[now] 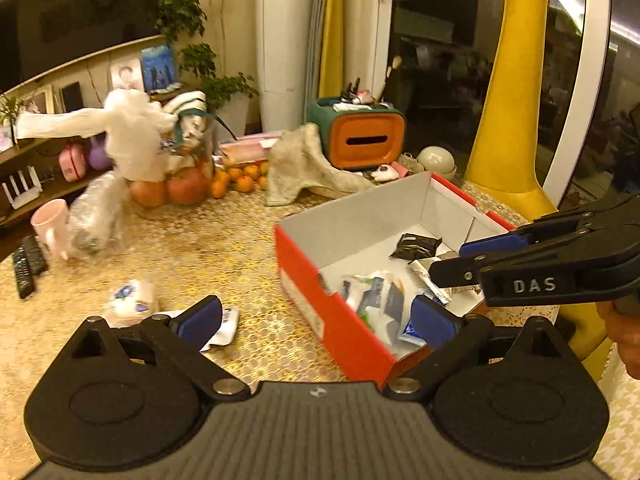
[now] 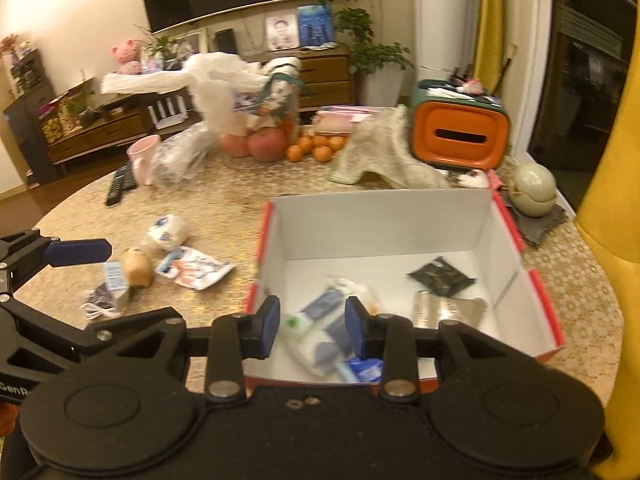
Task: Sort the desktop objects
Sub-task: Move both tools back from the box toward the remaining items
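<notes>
Red box (image 2: 540,292), tan bottle (image 2: 138,266) only in right view

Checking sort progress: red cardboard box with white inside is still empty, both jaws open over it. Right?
Not empty. The right wrist view shows the red cardboard box already holding a black packet, a silver foil packet and blue-and-white packets. The right gripper is open.

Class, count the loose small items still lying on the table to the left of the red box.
4: a white packet, a printed pouch, a tan object, a small carton over cord. Others may be hidden.
</notes>
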### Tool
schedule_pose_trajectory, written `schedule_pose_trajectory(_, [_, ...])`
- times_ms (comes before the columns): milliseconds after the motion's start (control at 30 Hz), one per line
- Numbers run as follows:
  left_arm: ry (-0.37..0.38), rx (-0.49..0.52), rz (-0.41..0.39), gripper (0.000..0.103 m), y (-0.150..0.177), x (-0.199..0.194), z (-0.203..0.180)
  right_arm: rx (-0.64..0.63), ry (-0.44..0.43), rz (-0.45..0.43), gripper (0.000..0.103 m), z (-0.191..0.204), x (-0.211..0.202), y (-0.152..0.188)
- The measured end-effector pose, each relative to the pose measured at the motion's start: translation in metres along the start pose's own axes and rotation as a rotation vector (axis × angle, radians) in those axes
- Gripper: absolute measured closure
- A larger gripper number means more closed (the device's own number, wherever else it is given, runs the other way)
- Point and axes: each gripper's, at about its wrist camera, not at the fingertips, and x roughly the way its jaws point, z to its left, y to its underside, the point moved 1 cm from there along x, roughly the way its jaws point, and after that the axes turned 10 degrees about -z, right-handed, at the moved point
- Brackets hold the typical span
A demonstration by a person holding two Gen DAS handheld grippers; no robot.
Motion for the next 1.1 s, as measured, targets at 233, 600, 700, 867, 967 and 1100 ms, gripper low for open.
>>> schedule_pose_trajectory(233, [-0.035,-0.007,-0.023,0.002,0.016,-0.030,0.023,-0.029,-0.047,-0.001,0.068,0.044,-0.001,0.003])
schedule_pose_trajectory(600, [-0.097,-0.028,-0.037,0.002,0.046,-0.059,0.075,-0.061,-0.096,-0.003,0.047,0.100,0.014,0.005])
schedule_pose_trajectory(700, [-0.119,-0.026,-0.047,0.002,0.055,-0.066,0.089,-0.070,-0.103,-0.004,0.040,0.110,0.022,0.006])
schedule_pose_trajectory(867, [-0.135,-0.049,-0.049,0.002,0.070,-0.069,0.113,-0.075,-0.106,0.015,0.037,0.121,0.041,0.006])
schedule_pose_trajectory(967, [-0.140,-0.053,-0.040,0.002,0.080,-0.066,0.125,-0.076,-0.105,0.018,0.029,0.125,0.053,0.007])
schedule_pose_trajectory(1100, [-0.148,-0.065,-0.024,0.002,0.095,-0.059,0.137,-0.086,-0.115,0.030,0.026,0.130,0.069,0.012])
